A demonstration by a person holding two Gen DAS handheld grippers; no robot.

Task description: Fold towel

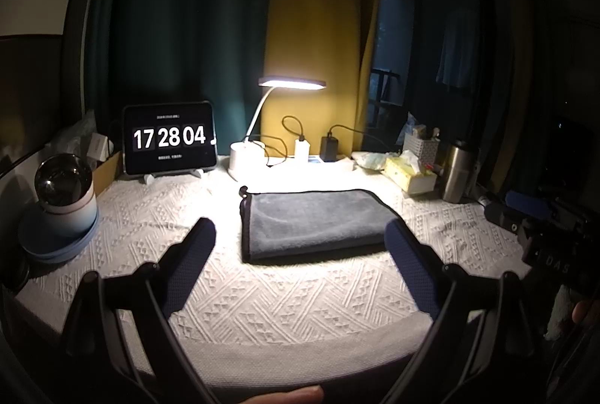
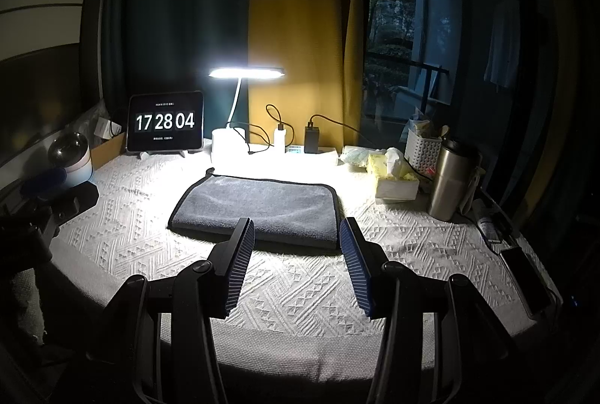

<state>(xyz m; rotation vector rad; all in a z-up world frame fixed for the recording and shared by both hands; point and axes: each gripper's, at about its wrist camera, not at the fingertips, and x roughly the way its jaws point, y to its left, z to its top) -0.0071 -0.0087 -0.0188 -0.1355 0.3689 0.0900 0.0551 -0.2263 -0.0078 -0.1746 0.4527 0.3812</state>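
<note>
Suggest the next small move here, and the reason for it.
Probably bring both grippers forward to the grey towel's near edge. The left gripper and right gripper hover open, short of the towel, which lies flat, already folded over, on the white tablecloth.

One towel (image 1: 315, 222), one lamp (image 1: 291, 83), one tablet (image 1: 170, 138), perhaps two chargers (image 1: 302, 147).

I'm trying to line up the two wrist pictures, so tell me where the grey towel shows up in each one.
Left wrist view: the grey towel lies right of centre, between the open fingertips of the left gripper.
Right wrist view: the towel lies left of centre, just beyond the open right gripper.
Shared landmark: the clock tablet, behind it to the left.
</note>
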